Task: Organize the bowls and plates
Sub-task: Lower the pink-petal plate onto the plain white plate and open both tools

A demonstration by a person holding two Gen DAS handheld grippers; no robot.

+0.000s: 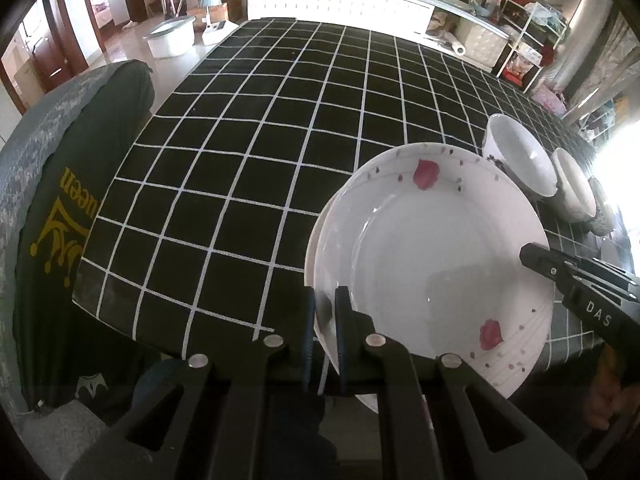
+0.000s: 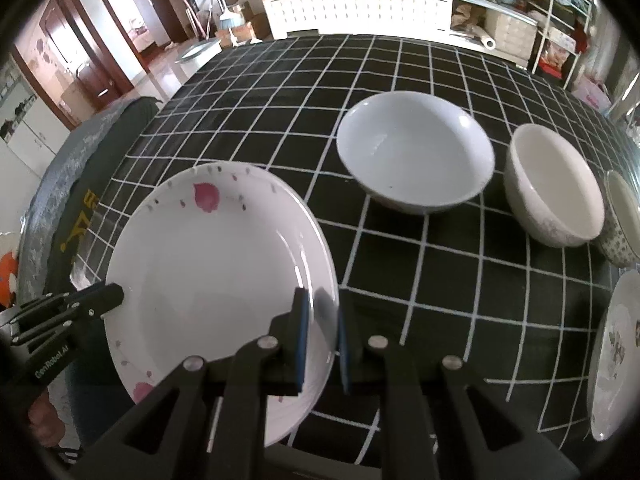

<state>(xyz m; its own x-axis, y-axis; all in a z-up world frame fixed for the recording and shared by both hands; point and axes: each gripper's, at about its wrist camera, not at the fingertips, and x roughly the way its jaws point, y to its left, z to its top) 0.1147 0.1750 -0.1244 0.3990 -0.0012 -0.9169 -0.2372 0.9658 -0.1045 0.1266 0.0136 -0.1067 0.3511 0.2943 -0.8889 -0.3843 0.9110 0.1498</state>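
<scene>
A white plate with pink petals [image 1: 432,248] [image 2: 216,256] is gripped on two opposite sides of its rim, over the near left corner of the black checked table [image 1: 260,120] [image 2: 420,280]. My left gripper [image 1: 325,320] [image 2: 116,294] is shut on its left rim. My right gripper [image 2: 320,320] [image 1: 534,254] is shut on its right rim. The left wrist view shows a second rim edge just under the plate's left side. To the right stand a wide white bowl [image 2: 416,152] [image 1: 520,152], a cream bowl [image 2: 556,188] [image 1: 572,184] and a patterned bowl [image 2: 624,220].
Another decorated plate [image 2: 616,352] lies at the table's near right edge. A chair with a dark green cover [image 1: 60,200] stands against the table's left side. A white cabinet [image 1: 340,0] and cluttered shelves run along the far wall.
</scene>
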